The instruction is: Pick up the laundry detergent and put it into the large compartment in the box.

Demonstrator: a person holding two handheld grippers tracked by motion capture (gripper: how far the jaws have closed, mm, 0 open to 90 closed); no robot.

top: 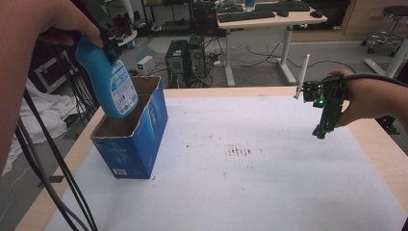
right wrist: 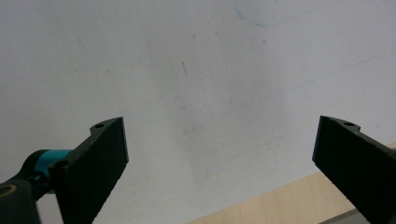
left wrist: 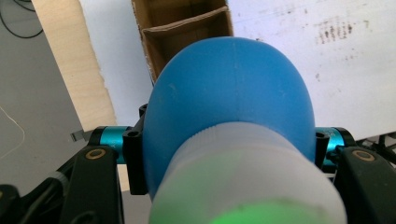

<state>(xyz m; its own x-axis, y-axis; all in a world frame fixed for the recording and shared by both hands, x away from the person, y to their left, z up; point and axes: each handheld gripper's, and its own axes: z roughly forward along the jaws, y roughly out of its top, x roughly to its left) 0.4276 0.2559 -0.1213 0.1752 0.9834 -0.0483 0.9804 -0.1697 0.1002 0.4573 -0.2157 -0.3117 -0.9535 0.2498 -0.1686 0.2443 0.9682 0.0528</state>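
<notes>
Blue bottle, clamped at the neck by left hand-held gripper, to be lowered base-first into open carton; right hand-held gripper held open, idle.

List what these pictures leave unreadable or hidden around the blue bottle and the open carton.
- Blue bottle: its label print is too small to read in the high view; in the left gripper view its own shoulder and whitish cap hide the body.
- Carton: its floor is hidden by its walls and the bottle in the high view.
- Left gripper: the pads' contact is covered by the bottle and the hand.
- Right gripper: jaws cut off at the bottom edge.
</notes>
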